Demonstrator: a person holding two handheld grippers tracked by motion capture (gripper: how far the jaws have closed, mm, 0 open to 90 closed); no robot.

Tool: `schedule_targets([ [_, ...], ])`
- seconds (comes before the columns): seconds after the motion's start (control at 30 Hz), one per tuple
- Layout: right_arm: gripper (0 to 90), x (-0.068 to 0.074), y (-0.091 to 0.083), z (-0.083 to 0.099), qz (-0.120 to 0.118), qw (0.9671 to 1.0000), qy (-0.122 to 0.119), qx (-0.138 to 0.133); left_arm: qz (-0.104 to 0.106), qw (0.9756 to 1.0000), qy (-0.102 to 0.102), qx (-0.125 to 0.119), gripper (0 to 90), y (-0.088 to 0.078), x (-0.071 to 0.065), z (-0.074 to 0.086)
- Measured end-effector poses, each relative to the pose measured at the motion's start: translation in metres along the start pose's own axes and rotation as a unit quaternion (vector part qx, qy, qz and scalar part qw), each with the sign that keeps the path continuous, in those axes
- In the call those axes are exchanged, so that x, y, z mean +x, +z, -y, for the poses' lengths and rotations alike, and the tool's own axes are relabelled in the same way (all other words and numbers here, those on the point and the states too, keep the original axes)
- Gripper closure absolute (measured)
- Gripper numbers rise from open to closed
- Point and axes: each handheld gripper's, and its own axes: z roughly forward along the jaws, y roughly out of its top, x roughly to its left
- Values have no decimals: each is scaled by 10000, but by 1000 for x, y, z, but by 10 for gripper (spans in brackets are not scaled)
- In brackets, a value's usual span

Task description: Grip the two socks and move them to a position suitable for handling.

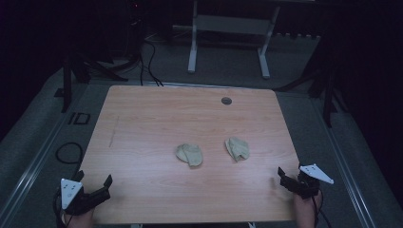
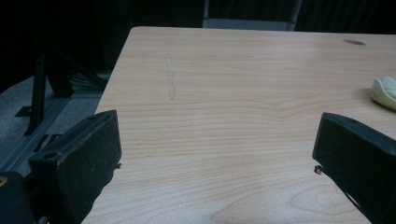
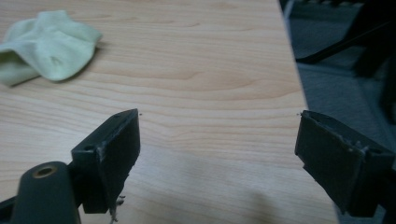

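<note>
From the high view, my left tongs (image 1: 95, 187) wait at the near left corner of the table (image 1: 142, 118) and my right tongs (image 1: 291, 176) at the near right edge. Both have their jaws spread wide and hold nothing. The two cloths lie ahead of me, between the tongs and well apart from both: the left cloth (image 1: 189, 154) ahead and to the right of my left tongs, the right cloth (image 1: 237, 148) ahead and to the left of my right tongs. They lie near each other but do not touch.

In the left gripper view, my left tongs (image 2: 215, 158) look over bare wood, jaws far apart. The left cloth (image 2: 385, 92) peeks in ahead at the far right, pale and rounded.

In the right gripper view, my right tongs (image 3: 217, 154) are also gaping. The right cloth (image 3: 44, 46) lies ahead to the left, pale green-beige, crumpled, with soft folds and a thin edge.

I judge the cloths light, limp and not fragile; they will sag and may slide on the smooth wood when I push. I would take each at a raised fold or a free corner, pinching down onto the table, because a flat layer is hard to catch.
</note>
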Motion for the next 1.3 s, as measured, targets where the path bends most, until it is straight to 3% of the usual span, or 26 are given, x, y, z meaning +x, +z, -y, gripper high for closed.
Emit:
schedule_targets([
  [0.03,140,-2,0,0,-88,10000,38,21,27,10000,-11,-6,13,0,0,0],
  [0.2,139,-2,0,0,-88,9999,-107,80,166,9999,-36,-19,13,2,-2,-3],
  [0.27,139,-2,0,0,-254,9994,-82,216,252,9997,2,-24,13,4,-5,-4],
  [0.33,139,0,0,-1,-252,9992,-74,303,332,9994,54,14,13,4,-9,-6],
  [0.37,139,3,-1,-3,-565,9978,27,345,389,9992,25,-4,13,5,-11,-6],
  [0.43,139,8,0,-7,-770,9957,116,494,454,9989,47,128,13,6,-16,-8],
  [0.47,138,10,1,-9,-1029,9930,221,531,453,9989,41,83,13,6,-18,-8],
  [0.6,137,22,3,-16,-1243,9905,266,534,488,9987,-138,-29,17,6,-22,-11],
  [0.7,135,34,11,-23,-1270,9892,154,721,617,9977,-272,73,20,8,-22,-11],
  [0.77,136,41,18,-27,-1471,9859,194,778,651,9969,-344,261,20,10,-23,-11],
  [0.87,156,55,25,-34,-1458,9869,59,687,597,9969,-270,435,20,12,-25,-11],
  [0.93,238,63,32,-41,-1418,9880,-36,616,638,9967,-262,434,20,11,-25,-12],
  [1.03,236,76,47,-52,-1501,9864,-84,668,627,9972,-273,295,20,8,-25,-13],
  [1.13,252,90,62,-61,-1570,9846,-221,736,636,9970,-279,348,20,8,-25,-12],
  [1.2,252,97,73,-68,-1705,9816,-174,841,681,9963,-356,376,20,9,-25,-11],
  [1.27,299,106,80,-73,-1534,9841,-366,813,678,9965,-260,405,20,9,-25,-11],
  [1.3,301,109,84,-75,-1611,9826,-383,847,671,9967,-274,361,20,8,-26,-10],
])
